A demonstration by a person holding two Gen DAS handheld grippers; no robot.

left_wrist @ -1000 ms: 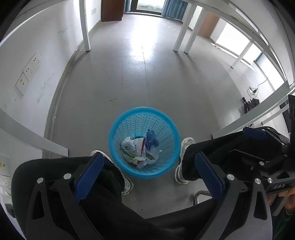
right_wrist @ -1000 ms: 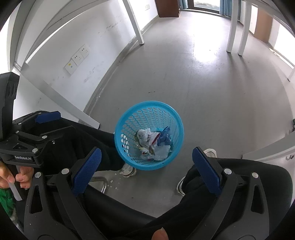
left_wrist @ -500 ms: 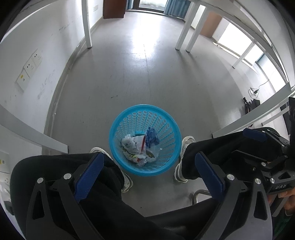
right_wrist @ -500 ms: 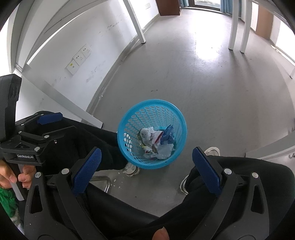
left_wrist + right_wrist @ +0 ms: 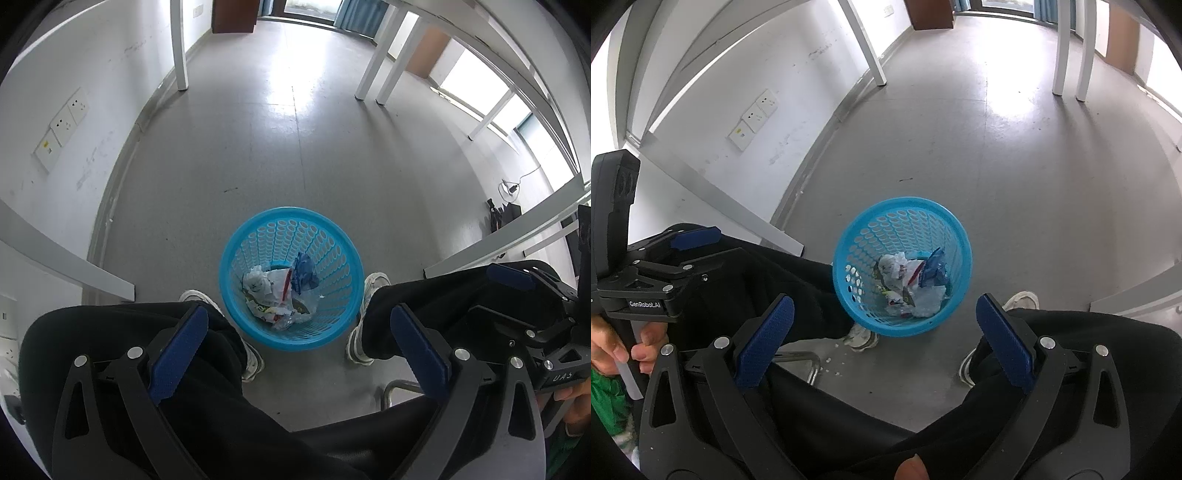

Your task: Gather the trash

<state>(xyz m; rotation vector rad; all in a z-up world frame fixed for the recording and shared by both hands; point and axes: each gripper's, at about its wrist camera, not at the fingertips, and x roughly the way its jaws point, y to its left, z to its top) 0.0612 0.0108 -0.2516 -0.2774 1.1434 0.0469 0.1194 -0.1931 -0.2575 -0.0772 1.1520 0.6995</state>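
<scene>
A round blue perforated basket (image 5: 258,236) (image 5: 886,214) stands on the grey floor between a seated person's feet. Crumpled white paper, a blue wrapper and clear plastic trash (image 5: 280,291) (image 5: 912,284) lie in its bottom. My left gripper (image 5: 297,332) hangs open high above the basket, over the person's black-trousered knees, with nothing between its blue pads. My right gripper (image 5: 884,321) is open too and holds nothing, just right of the left one. Each view shows the other gripper at its side, held by a hand.
White table legs (image 5: 369,74) (image 5: 871,51) stand at the far end of the floor. A white wall with sockets (image 5: 62,125) runs along the left. A metal chair bar (image 5: 809,363) shows under the knees. White shoes (image 5: 369,291) flank the basket.
Both cameras have tilted slightly, so the basket sits a little higher in each view. Both grippers stay open and hold nothing; the trash in the basket has not moved.
</scene>
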